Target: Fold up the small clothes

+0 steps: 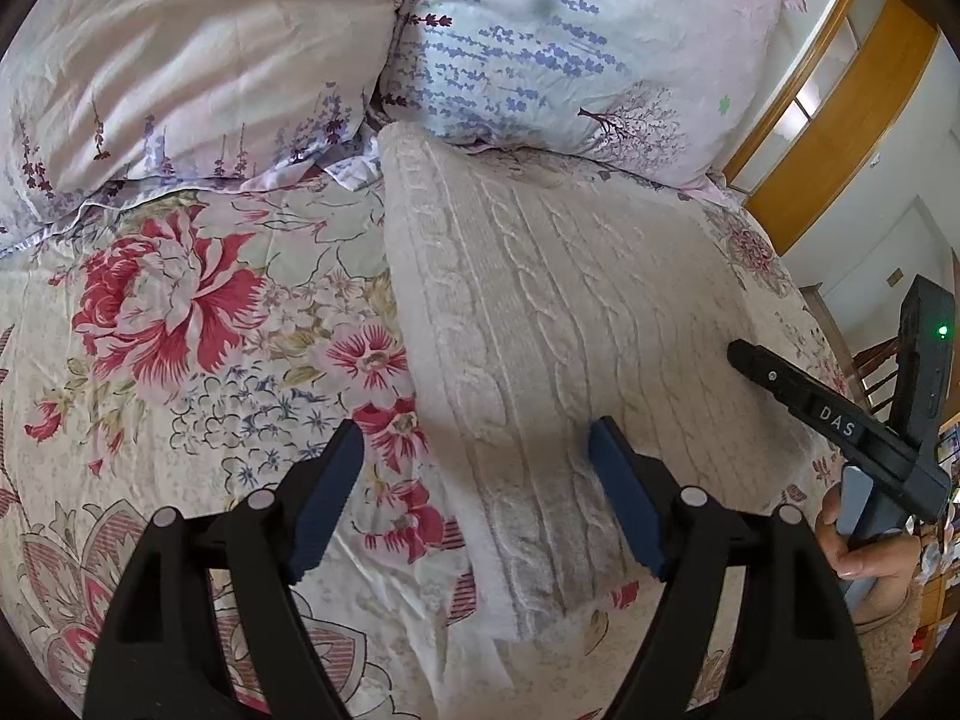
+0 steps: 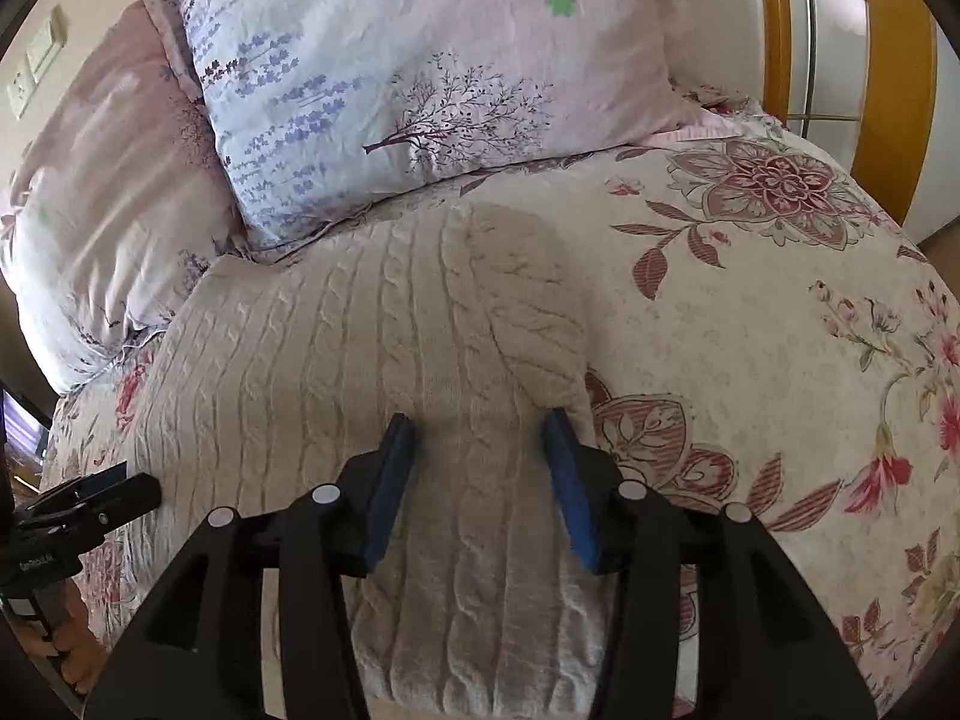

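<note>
A floral bedspread [image 1: 198, 324] carries a folded cream knit [image 1: 540, 312]; both grippers' fingers [image 2: 390, 480] gape, holding nothing

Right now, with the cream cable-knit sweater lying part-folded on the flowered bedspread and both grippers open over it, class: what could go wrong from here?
1. The sweater is thick; its folded-over flap at the right edge might spring back open.
2. The left gripper straddles the sweater's left edge, so closing could pinch the bedspread too.
3. The right gripper might snag the cable knit and drag the fold askew.
</note>
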`<state>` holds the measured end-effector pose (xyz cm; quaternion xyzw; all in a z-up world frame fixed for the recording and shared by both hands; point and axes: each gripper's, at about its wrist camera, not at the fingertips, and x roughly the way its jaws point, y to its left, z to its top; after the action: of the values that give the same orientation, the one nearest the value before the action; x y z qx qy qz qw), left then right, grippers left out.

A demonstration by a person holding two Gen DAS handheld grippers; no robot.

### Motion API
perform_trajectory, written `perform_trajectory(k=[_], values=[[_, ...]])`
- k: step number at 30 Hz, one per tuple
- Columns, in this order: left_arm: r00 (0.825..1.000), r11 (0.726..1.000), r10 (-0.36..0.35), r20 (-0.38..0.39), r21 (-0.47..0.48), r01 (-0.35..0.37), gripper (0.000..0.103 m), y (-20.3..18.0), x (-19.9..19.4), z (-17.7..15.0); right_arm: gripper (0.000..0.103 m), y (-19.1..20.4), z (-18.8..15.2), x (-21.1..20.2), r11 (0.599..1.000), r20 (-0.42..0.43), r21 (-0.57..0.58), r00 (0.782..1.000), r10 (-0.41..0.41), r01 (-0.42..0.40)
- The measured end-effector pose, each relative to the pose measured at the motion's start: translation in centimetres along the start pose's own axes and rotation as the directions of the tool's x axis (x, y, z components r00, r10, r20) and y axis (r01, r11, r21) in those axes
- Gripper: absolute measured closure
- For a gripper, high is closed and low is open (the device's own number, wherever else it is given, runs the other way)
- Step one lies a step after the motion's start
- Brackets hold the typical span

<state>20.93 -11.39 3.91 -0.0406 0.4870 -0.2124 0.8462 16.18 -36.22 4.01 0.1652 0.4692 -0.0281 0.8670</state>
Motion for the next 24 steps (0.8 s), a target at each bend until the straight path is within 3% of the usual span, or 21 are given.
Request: perform_trajectory(k=[4, 7, 9, 12, 15, 19, 20, 22, 24], values=[[1.000, 1.000, -0.016, -0.008, -0.015, 0.016, 0.024, 0.3, 0.2, 0.0, 0.054, -1.1, -0.1, 0.2, 0.998, -0.008, 0.036, 0.999, 0.051, -0.051], [0.997, 0.995, -0.075, -0.014, -0.062, 0.074, 0.025, 1.2, -0.1, 0.4, 0.055, -1.7, 0.7, -0.4, 0.992, -0.022, 0.083, 0.995, 0.101, -0.099], [0.994, 0.990, -0.107, -0.004, -0.095, 0.106, 0.025, 1.8, -0.4, 0.8, 0.053, -2.8, 1.4, -1.5, 0.971, -0.003, 0.162, 0.984, 0.176, -0.173], [0.988, 0.977, -0.153, 0.015, -0.149, 0.154, 0.025, 2.9, -0.9, 1.7, 0.046, -4.7, 2.3, -2.2, 0.946, 0.025, 0.239, 0.975, 0.221, -0.221], [0.978, 0.959, -0.207, 0.010, -0.198, 0.205, 0.025, 3.7, -0.6, 2.5, 0.046, -6.4, 3.1, -1.7, 0.928, -0.016, 0.304, 0.973, 0.231, -0.216], [0.965, 0.937, -0.262, -0.014, -0.243, 0.251, 0.026, 4.3, 0.4, 3.2, 0.046, -7.9, 3.6, -0.3, 0.884, -0.083, 0.395, 0.949, 0.304, -0.249], [0.959, 0.929, -0.282, -0.018, -0.256, 0.268, 0.026, 4.4, 0.7, 3.4, 0.044, -8.0, 3.7, -0.1, 0.878, -0.091, 0.406, 0.945, 0.315, -0.253], [0.951, 0.916, -0.310, -0.024, -0.275, 0.291, 0.026, 4.5, 1.2, 3.7, 0.028, -8.2, 4.1, 0.2, 0.873, -0.104, 0.417, 0.941, 0.322, -0.253], [0.941, 0.902, -0.336, -0.027, -0.296, 0.314, 0.026, 4.5, 1.9, 4.2, 0.027, -8.2, 4.7, 0.6, 0.873, -0.107, 0.415, 0.939, 0.326, -0.256]])
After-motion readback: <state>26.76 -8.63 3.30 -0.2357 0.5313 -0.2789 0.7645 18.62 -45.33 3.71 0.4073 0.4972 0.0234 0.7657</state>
